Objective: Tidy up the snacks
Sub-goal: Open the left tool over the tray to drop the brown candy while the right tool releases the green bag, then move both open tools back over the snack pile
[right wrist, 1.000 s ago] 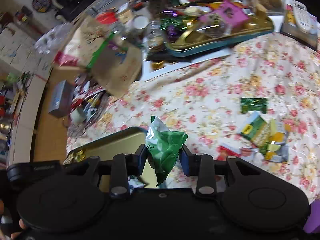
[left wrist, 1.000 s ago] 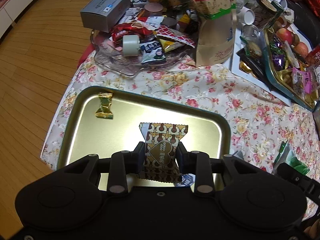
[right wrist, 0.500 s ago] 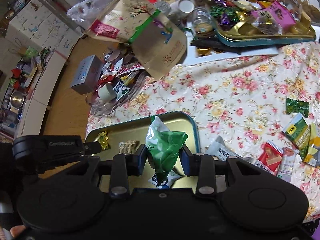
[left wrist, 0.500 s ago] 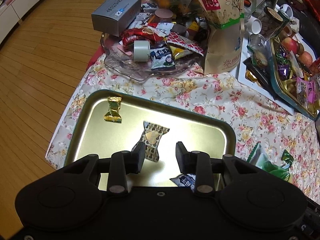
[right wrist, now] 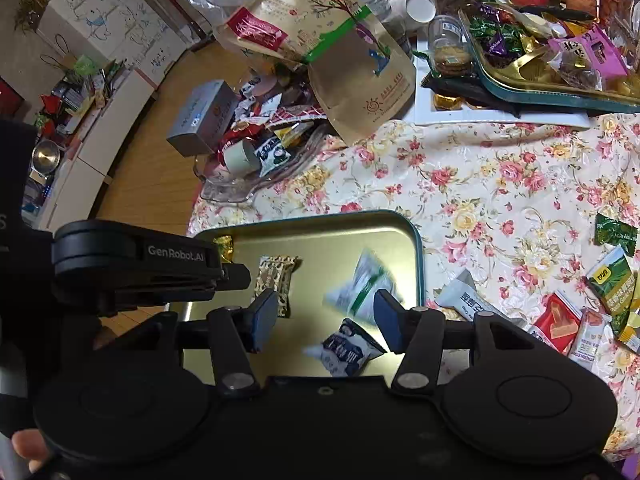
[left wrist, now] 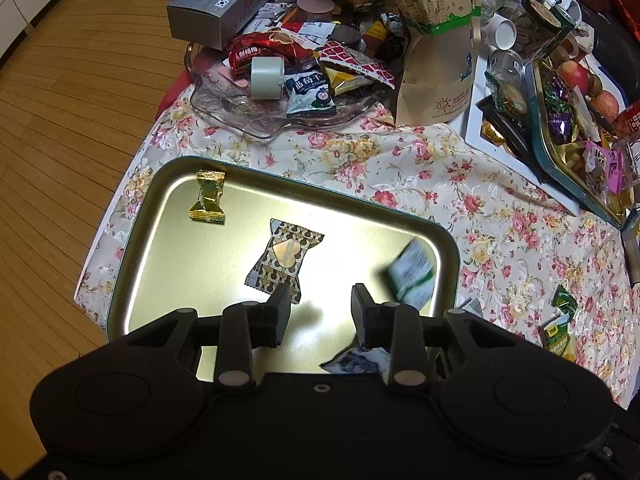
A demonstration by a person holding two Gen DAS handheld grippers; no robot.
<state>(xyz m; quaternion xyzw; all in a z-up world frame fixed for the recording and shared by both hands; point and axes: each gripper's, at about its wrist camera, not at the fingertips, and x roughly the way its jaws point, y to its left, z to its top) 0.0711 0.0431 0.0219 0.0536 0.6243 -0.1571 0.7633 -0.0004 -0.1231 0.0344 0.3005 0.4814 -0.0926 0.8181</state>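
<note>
A gold tray with a teal rim lies on the flowered cloth. On it are a gold candy, a brown heart-patterned candy and a blue-white packet. My left gripper hangs open above the tray with nothing between its fingers. Over the tray's right part, my right gripper has its jaws opening. The green-white packet is blurred and falls free of the pads onto the tray, also seen as the green-white packet in the left wrist view.
Loose snack packets lie on the cloth to the right of the tray. Behind it stand a glass dish of snacks, a grey box, a paper bag and a teal tin of candies. The table edge and wooden floor are at left.
My left gripper let go of the brown heart candy, which now lies on the tray. My right gripper carried the green packet over the tray, spread its jaws, and the packet dropped.
</note>
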